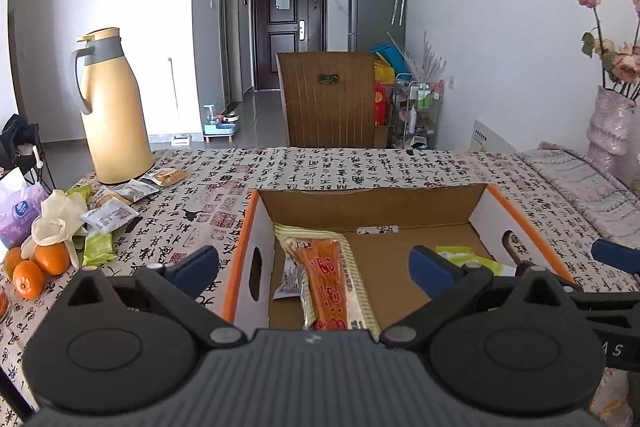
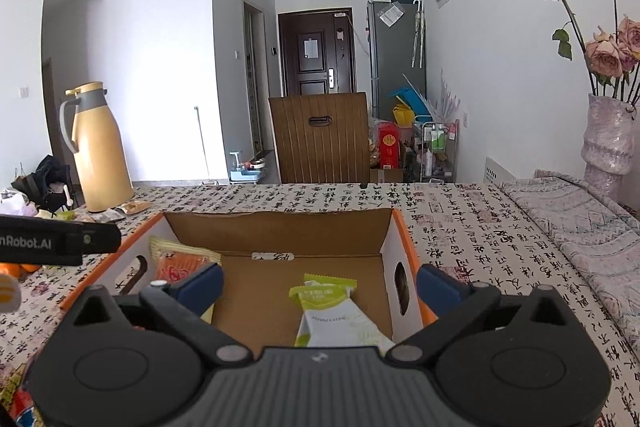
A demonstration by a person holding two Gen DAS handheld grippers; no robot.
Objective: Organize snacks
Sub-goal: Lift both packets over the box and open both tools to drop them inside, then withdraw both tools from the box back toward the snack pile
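An open cardboard box with an orange rim [image 1: 520, 215] [image 2: 404, 227] sits on the table. Inside lie an orange-red snack pack [image 1: 332, 279] [image 2: 180, 267], a small grey-white packet [image 1: 290, 279] and a green-white snack pack [image 2: 336, 315] [image 1: 468, 257]. My left gripper [image 1: 316, 269] is open and empty above the box's left half. My right gripper [image 2: 320, 287] is open and empty above the green pack; its blue fingertip [image 1: 616, 255] shows at the right in the left wrist view. Several loose snack packets [image 1: 112, 215] lie on the table to the left.
A yellow thermos jug [image 1: 110, 111] [image 2: 98, 151] stands at the back left. Oranges [image 1: 36, 267], a white glove [image 1: 56, 219] and a tissue pack [image 1: 20, 215] lie at the left edge. A vase of dried roses [image 2: 608, 143] stands right. A wooden chair back [image 1: 332, 99] is beyond the table.
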